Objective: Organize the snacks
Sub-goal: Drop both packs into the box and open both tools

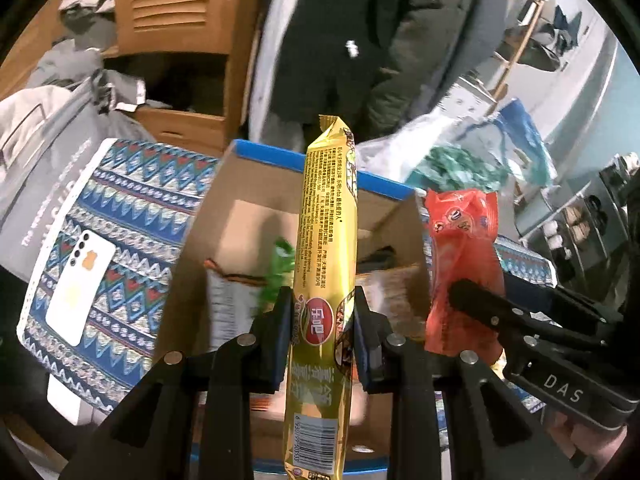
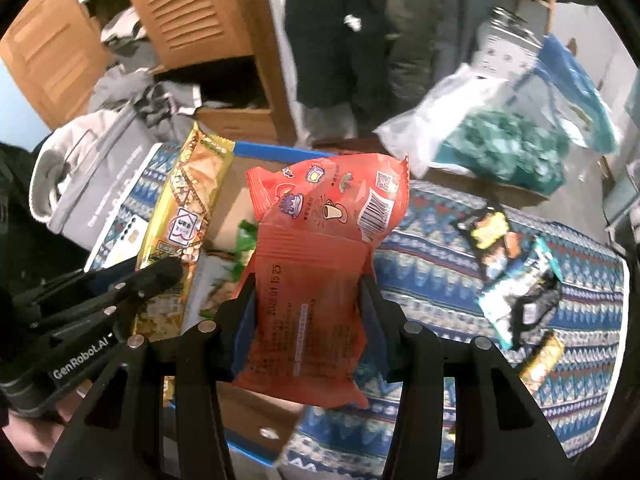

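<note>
Left gripper [image 1: 322,312], jaws nearly closed, pinches the gold snack pack [image 1: 326,240] low on its length; right gripper [image 2: 308,308], jaws partly open, clamps the red snack pouch [image 2: 316,248] midway. Both wrappers look light, soft and slippery, so mid-body holds suit. Beyond, below both, lies the open cardboard box [image 1: 256,216].

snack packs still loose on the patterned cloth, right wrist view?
3, possibly more hidden: a black-and-yellow pack, a teal-and-black pack just below it, and a small gold pack nearest the camera, all right of the red pack in the right tongs.
</note>
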A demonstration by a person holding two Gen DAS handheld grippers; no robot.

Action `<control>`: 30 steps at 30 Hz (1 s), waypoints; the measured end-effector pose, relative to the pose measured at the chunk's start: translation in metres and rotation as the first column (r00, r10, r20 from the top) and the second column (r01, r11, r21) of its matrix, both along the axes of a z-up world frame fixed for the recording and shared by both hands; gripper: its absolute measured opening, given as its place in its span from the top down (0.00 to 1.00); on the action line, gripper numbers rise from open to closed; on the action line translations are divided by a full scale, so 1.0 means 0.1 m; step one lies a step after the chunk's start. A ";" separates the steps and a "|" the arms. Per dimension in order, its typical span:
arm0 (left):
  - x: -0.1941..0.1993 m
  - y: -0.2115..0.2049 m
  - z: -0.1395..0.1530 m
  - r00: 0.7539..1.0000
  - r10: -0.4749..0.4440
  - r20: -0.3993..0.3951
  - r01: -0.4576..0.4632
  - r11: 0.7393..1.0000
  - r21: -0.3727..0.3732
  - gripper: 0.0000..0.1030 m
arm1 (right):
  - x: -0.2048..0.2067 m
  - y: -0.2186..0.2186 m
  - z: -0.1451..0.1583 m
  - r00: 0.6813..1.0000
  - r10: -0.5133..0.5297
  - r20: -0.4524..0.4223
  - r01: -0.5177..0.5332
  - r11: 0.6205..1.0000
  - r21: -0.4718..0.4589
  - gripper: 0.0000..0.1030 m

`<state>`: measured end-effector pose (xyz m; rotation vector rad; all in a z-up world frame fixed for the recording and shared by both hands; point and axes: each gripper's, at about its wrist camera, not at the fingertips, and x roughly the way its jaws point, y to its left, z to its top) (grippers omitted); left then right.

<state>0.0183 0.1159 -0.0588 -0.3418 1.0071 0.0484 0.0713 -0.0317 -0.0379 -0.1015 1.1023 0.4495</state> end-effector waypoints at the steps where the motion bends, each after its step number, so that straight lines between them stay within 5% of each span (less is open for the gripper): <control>1: -0.01 0.06 -0.04 1.000 0.011 -0.004 -0.011 1.000 0.004 0.74 | 0.01 0.05 -0.02 1.000 0.008 -0.004 -0.008 1.000 -0.003 0.54; 15: -0.05 0.44 -0.27 0.993 0.104 -0.046 -0.104 0.995 0.006 0.72 | 0.01 0.58 -0.16 0.995 0.095 -0.011 -0.095 0.994 -0.062 0.49; 17: -0.06 0.45 -0.24 0.993 0.116 -0.030 -0.116 0.993 0.012 0.64 | 0.00 0.59 -0.13 0.996 0.092 0.001 -0.092 0.994 -0.061 0.39; 23: -0.09 0.40 -0.18 0.993 0.114 -0.009 -0.114 0.992 0.053 0.48 | 0.01 0.52 -0.04 0.998 0.068 0.018 -0.067 0.996 -0.052 0.31; 30: -0.13 0.30 -0.05 0.994 0.102 0.024 -0.104 0.991 0.084 0.33 | 0.02 0.34 0.03 0.999 0.033 0.030 -0.031 0.998 -0.046 0.29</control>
